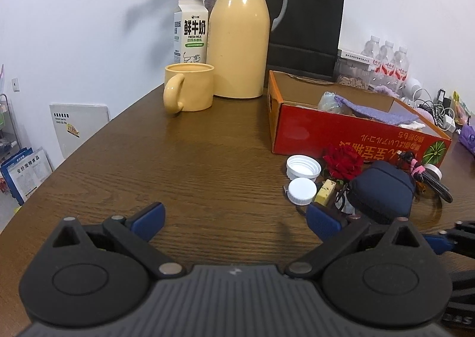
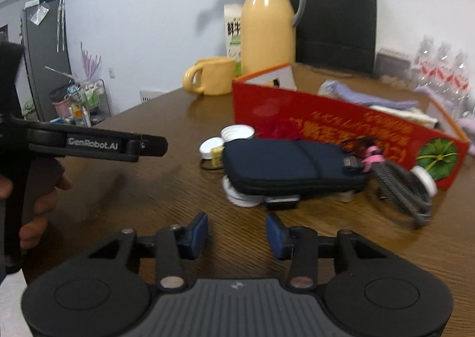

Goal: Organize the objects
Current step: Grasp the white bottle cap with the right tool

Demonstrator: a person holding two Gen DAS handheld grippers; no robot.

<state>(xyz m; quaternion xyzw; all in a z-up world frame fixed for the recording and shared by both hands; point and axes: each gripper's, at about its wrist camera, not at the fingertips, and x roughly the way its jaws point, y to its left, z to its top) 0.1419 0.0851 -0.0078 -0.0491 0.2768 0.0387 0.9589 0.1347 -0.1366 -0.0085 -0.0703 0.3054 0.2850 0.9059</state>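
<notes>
A red cardboard box lies on the brown table with purple cloth inside. In front of it sit two white caps, a red rose, a dark blue pouch and a grey braided cable. My left gripper stands wide open over bare wood, left of the pile. My right gripper has its jaws partly apart with nothing between them, just short of the pouch.
A yellow mug, a yellow jug, a milk carton, a black paper bag and water bottles stand along the back. A hand holding the left gripper's black body shows at left.
</notes>
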